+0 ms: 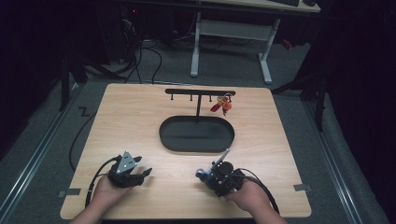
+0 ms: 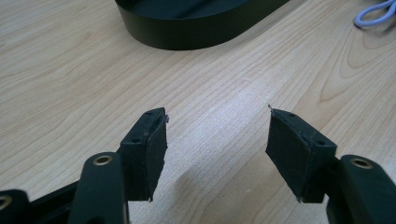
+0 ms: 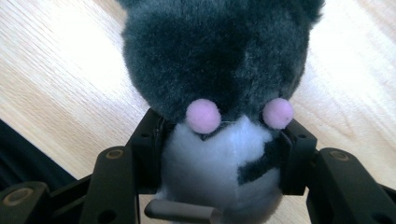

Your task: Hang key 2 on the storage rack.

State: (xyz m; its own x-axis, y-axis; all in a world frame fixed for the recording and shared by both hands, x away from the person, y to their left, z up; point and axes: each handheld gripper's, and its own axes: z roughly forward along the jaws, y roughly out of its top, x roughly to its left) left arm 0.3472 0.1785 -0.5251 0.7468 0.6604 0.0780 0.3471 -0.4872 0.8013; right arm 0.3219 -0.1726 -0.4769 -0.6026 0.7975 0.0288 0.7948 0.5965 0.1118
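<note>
Plush (image 3: pixel 219 135), a grey and white toy with two pink dots, sat between the pads of the right gripper (image 3: pixel 219 154), which pressed on its white part from both sides. In the high view the right gripper (image 1: pixel 220 176) lay near the front edge of the table (image 1: pixel 135 121), right of centre, just in front of the tray (image 1: pixel 196 134), with a pale blue loop showing at its tip. The toy itself was too small to make out there.

The left gripper (image 2: pixel 217 149) had its jaws spread wide over bare wood, with nothing between the pads. In the high view it (image 1: pixel 128 172) rested low near the front edge, left of centre, well apart from the right one; open wood lay between the two.

The tray, a dark oval with a low wall, sat in the middle of the table. A post rose from it to a bar (image 1: pixel 200 92) with pegs, and red and orange keys (image 1: pixel 222 105) hung from the peg at its right end. Bare table ran wide on the left and right of the tray, out to both side edges.
</note>
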